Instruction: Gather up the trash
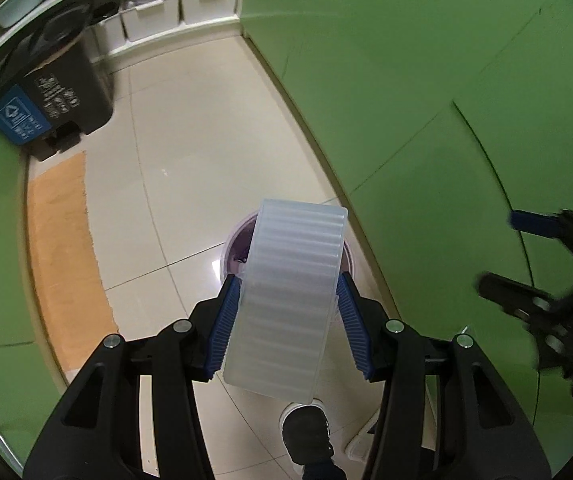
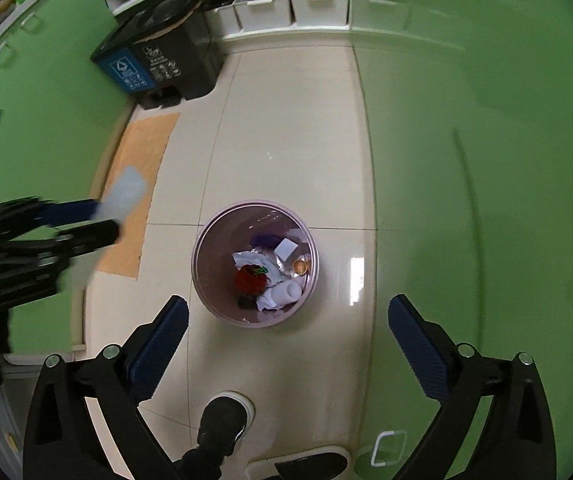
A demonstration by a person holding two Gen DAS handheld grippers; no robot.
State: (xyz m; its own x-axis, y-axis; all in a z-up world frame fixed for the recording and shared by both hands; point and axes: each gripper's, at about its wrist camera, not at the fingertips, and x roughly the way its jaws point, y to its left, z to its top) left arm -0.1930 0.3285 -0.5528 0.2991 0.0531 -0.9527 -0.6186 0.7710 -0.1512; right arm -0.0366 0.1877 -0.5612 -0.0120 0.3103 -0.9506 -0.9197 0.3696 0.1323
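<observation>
Left tongs (image 1: 288,320): pinching a ribbed plastic container (image 1: 286,300), hiding most of the bin.
Right tongs (image 2: 288,344): spread, empty.
Pink bin (image 2: 206,280): right view alone reveals crumpled trash (image 2: 264,274) inside.

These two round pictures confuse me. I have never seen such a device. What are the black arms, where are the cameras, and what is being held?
They are two hand-held grippers, each carrying a fisheye camera that looks along its fingers. In the left one's view, the left gripper squeezes a ribbed, translucent plastic container above a pink waste bin. In the right one's view, the right gripper is open and empty over that bin, which holds crumpled paper and other trash. A dark recycling bin stands farther back on the tiled floor.
</observation>
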